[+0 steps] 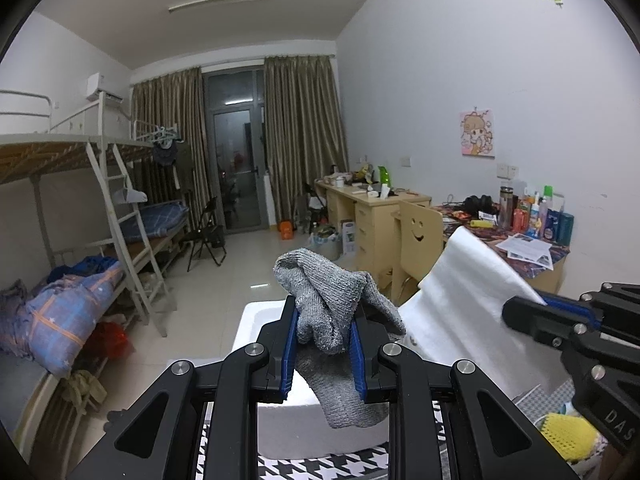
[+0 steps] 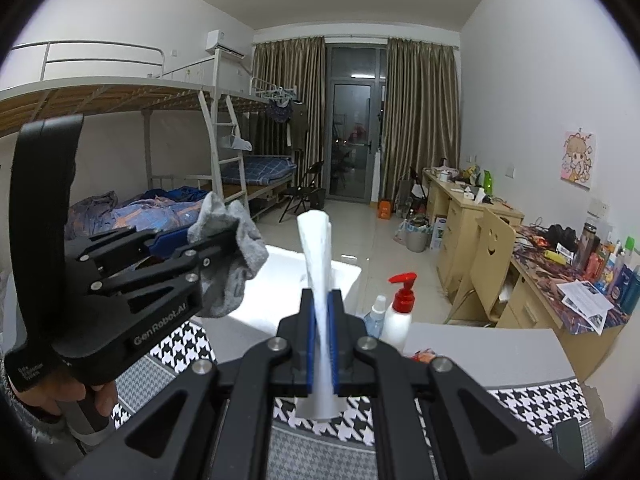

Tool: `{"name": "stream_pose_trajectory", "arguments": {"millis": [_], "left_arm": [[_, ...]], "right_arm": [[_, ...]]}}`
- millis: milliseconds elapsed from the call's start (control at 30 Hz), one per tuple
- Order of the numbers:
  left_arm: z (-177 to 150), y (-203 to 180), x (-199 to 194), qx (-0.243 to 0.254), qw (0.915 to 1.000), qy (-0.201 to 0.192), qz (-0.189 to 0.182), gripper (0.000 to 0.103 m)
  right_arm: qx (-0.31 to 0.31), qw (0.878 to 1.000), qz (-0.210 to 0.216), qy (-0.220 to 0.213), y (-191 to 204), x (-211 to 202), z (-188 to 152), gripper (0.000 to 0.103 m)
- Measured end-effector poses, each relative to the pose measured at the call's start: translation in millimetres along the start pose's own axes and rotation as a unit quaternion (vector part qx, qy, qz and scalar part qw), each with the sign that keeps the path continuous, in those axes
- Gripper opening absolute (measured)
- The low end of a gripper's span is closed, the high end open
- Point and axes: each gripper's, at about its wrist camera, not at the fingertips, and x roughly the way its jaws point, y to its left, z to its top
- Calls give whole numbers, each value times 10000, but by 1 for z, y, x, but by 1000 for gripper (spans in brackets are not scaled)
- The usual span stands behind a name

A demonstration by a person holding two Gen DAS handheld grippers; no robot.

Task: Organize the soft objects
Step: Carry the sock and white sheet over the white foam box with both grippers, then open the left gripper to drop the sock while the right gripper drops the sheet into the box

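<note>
Black linkage bars frame each wrist view, ending in blue-padded fingers. Between the pads of the left gripper [image 1: 324, 344] sits a grey knit glove [image 1: 334, 320], clamped at its middle: a bunched, nubbly lump rises above the fingertips and a limp tail hangs below them. The right gripper [image 2: 323, 344] is clenched on a white sheet [image 2: 318, 272] of soft, fibrous foam, pinched thin between the pads so that it stands up as a narrow, slightly twisted strip; from the left view the same sheet spreads broad and smooth [image 1: 460, 300]. The two grippers are held side by side, near each other, each with one item, both lifted above a houndstooth cloth [image 2: 532, 404] in black and white. Just beyond lies a white foam box [image 1: 248, 332], open-topped, directly under the glove. Right of it stand two bottles: a white pump bottle [image 2: 400, 312] with a red head and a smaller clear one [image 2: 375, 316]. A yellow mesh scrubber [image 1: 568, 436] lies at the cloth's edge.
</note>
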Motion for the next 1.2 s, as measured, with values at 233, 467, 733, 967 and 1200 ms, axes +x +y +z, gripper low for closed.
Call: {"name": "stream_pose_trajectory", "arguments": {"millis": [233, 467, 733, 967, 1200], "left_arm": [[0, 1, 16, 34, 9999, 106, 89, 24], [7, 1, 31, 1, 9997, 213, 86, 24], [2, 7, 56, -65, 9989, 440, 115, 24], [-1, 14, 73, -92, 9983, 542, 183, 24], [-4, 18, 88, -155, 9975, 685, 124, 54]], "right_arm": [[2, 9999, -112, -10, -2, 9, 8, 9], [-12, 9999, -112, 28, -1, 21, 14, 9], [-23, 9999, -102, 64, 0, 36, 22, 9], [-60, 9998, -123, 119, 1, 49, 27, 9], [-80, 9998, -157, 115, 0, 59, 34, 9]]}}
